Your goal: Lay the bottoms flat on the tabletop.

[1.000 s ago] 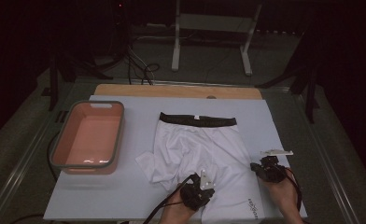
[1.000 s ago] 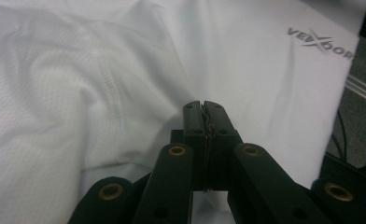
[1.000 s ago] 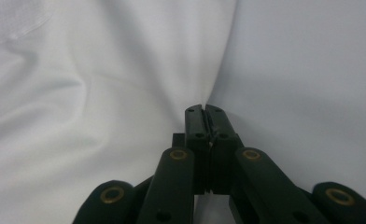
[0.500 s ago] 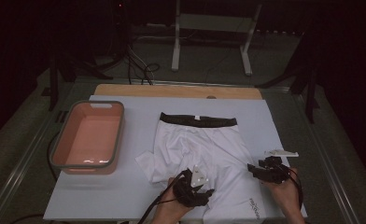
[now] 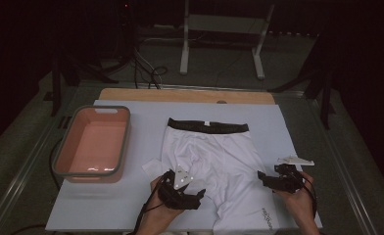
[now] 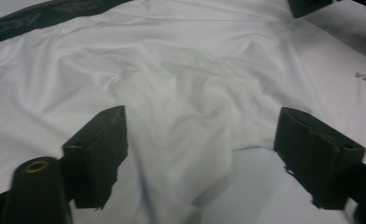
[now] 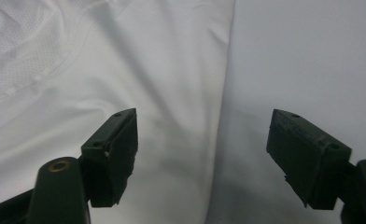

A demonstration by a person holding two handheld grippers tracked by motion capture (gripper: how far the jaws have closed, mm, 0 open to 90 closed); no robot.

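The white shorts point(image 5: 209, 161) lie flat on the table point(image 5: 131, 205), waistband far. Both jaw pairs have just been opening and pinch no cloth: the left hand-held gripper point(image 5: 192, 196) over the crotch hem, the right hand-held gripper point(image 5: 264, 178) at the leg's outer edge. Regrip low, on single edges, so nothing bunches.

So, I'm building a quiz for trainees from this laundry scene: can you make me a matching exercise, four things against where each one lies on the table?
Things:
1. pink tub
2. white shorts
3. left gripper
4. right gripper

Places:
A. at the garment's right edge, jaws apart over cloth and mat
B. spread flat mid-table, black waistband at the far side
C. at the left of the mat, nothing in it
D. at the near left leg of the garment, jaws apart over rumpled cloth

Pairs: 1-C, 2-B, 3-D, 4-A
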